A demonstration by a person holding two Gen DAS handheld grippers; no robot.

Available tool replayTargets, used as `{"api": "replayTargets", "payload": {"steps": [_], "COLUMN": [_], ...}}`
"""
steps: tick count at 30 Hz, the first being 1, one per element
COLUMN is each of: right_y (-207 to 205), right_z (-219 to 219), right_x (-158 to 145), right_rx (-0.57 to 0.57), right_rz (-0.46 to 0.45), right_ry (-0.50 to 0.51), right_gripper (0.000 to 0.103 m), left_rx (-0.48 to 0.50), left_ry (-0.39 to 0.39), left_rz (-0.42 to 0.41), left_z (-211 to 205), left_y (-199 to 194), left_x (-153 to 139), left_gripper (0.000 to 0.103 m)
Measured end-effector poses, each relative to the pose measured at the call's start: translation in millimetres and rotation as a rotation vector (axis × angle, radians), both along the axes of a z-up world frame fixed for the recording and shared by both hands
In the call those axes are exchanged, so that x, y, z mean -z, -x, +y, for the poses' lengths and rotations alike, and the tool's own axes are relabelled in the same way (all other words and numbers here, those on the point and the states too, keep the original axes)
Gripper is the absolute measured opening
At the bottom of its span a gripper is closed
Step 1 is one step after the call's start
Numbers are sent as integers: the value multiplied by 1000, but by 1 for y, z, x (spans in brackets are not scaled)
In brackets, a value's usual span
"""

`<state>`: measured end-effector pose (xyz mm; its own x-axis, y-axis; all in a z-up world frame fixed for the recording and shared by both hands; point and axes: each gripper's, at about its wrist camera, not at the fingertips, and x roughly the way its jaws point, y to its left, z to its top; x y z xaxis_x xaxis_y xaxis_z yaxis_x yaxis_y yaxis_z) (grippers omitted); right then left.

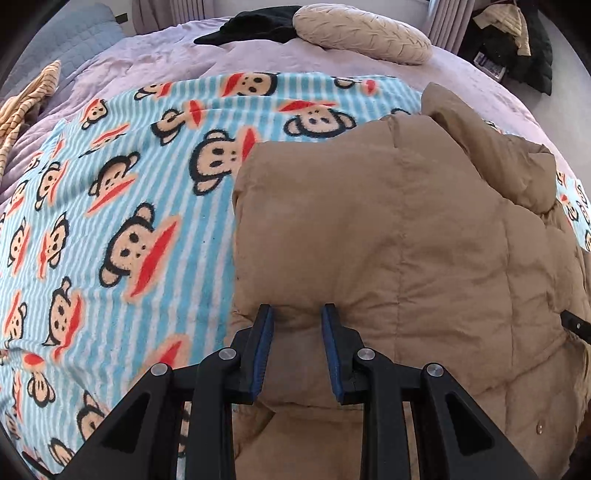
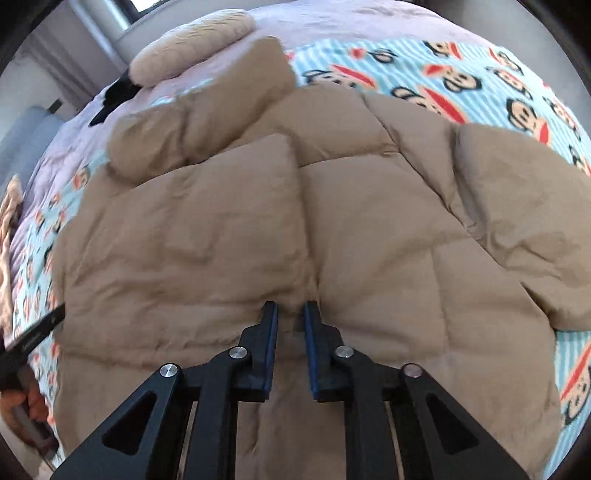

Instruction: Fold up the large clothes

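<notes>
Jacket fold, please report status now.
Left gripper open, tips on the jacket. Right gripper part open, pressing a seam, no clear grip. Jacket bunched on the blanket. Nothing blocking.

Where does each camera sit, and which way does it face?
Left wrist: on the left claw, looking along its fingers at the near edge of the tan jacket and the monkey blanket; the right claw's tip shows at the far right.
Right wrist: on the right claw, facing the jacket's middle; the left claw's tip shows at the far left.
Shared: jacket, blanket, beige pillow, purple bedcover.
</notes>
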<state>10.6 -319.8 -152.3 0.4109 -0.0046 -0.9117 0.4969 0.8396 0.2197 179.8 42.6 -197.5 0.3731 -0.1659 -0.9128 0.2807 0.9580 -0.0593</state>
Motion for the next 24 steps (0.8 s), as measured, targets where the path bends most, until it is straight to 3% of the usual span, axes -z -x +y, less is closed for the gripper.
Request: {"api": "replayTargets", "payload": {"steps": [5,9,10,12,14,21,22,24], "right_y": [-7,23,31,46,59,105,113,129], "right_z": [-6,-9,-10,-10,-9,-20,-24,-33], "right_x": [-12,-19,-22,-22,-22,-25,-25,-25], "right_rx": [10,17,26,41,56,109,124,158], "right_rz": [-14,-28,-29,-30,-32,-47,-53,-65], "right_ry": [-47,-104,-119,-147,-174,-231,-246,-263], "right_gripper": [15,18,18,18,18,20,24,39], "left_rx": [9,22,27,33,54,119,129,147], "left_ry": [-23,-23,-25,-21,-17,-13,-15,-11], "left_rz": [-17,-26,-27,-43,-65,-28,-26,-25], "left_z": [-1,-4,-6,-10,-17,-53,-59,-72], "left_y": [7,21,25,35,47,81,86,96], "left_x": [-18,-32,-35,-42,-50,-60,-61,-63], "left_gripper": [29,31,52,83,83,84,97,103]}}
